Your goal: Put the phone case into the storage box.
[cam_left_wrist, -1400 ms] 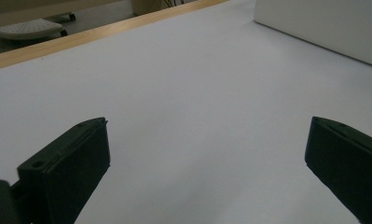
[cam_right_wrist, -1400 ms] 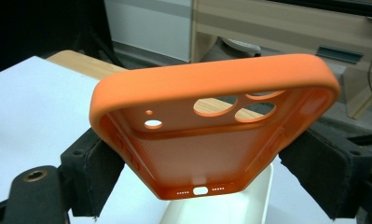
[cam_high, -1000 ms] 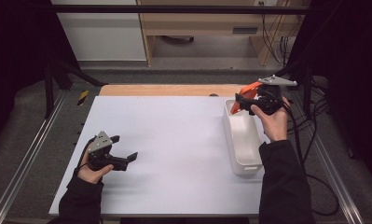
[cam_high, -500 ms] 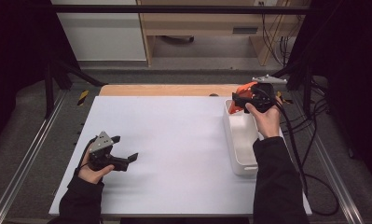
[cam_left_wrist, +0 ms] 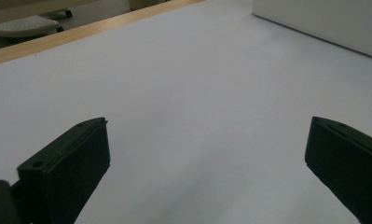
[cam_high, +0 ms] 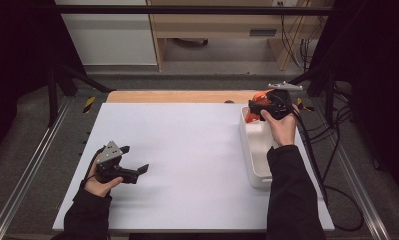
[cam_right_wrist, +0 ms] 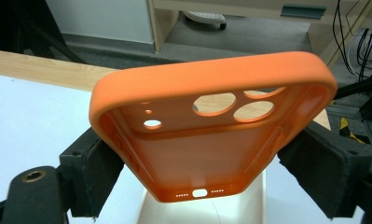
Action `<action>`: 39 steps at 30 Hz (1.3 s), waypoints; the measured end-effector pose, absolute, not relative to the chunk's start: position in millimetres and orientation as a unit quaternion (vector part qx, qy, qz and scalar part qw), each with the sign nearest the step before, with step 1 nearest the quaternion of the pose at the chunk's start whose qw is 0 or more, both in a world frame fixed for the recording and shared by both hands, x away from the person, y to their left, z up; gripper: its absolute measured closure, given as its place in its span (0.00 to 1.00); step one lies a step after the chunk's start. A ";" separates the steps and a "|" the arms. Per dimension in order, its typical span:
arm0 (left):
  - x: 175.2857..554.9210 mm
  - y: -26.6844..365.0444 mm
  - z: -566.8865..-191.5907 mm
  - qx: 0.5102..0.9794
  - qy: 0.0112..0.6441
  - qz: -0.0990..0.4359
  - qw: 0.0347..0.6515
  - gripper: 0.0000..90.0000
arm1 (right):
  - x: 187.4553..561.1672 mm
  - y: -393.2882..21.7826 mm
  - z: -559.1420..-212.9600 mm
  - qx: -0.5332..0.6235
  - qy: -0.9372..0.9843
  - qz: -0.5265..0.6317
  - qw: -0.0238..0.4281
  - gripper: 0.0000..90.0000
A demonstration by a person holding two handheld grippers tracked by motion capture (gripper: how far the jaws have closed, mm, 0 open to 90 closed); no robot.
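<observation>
An orange phone case [cam_right_wrist: 207,135] with camera cut-outs is clamped by its two long sides between my right gripper's [cam_right_wrist: 207,165] black pads. From above, that gripper [cam_high: 254,107] holds the case [cam_high: 259,95] just over the far end of a white bin [cam_high: 257,150] at the table's right. My left gripper [cam_high: 135,159] rests low over the white tabletop [cam_high: 187,150] at the near left. Its jaws stand wide apart with nothing between them. In the left gripper view its jaws [cam_left_wrist: 207,154] frame bare tabletop, and the bin's wall [cam_left_wrist: 323,23] lies at the far right.
A wooden strip [cam_high: 177,96] runs along the table's far edge. Cables [cam_high: 317,150] trail off the right side beside a metal rail. A wooden cabinet [cam_high: 222,25] stands on the floor beyond the table.
My right hand has carried the orange case a little to the left and down, toward the far end of the white bin. The left hand has stayed put.
</observation>
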State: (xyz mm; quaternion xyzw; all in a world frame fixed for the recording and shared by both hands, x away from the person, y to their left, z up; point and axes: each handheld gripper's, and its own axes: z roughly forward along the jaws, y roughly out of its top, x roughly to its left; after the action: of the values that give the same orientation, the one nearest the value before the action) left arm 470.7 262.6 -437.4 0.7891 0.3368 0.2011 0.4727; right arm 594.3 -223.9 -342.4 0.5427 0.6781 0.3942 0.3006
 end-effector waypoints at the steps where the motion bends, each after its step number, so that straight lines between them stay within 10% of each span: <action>1: 470.8 262.5 -437.6 0.789 0.337 0.201 0.472 0.00 | 595.3 -223.5 -343.8 0.543 0.679 0.392 0.302 0.18; 39: 472.2 260.6 -441.1 0.795 0.336 0.199 0.464 0.00 | 632.6 -212.3 -388.7 0.583 0.674 0.343 0.297 0.18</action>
State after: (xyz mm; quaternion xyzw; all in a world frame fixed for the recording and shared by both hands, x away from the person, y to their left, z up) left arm 472.2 260.6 -441.1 0.7950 0.3357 0.1994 0.4642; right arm 632.6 -212.3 -388.7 0.5833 0.6739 0.3430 0.2966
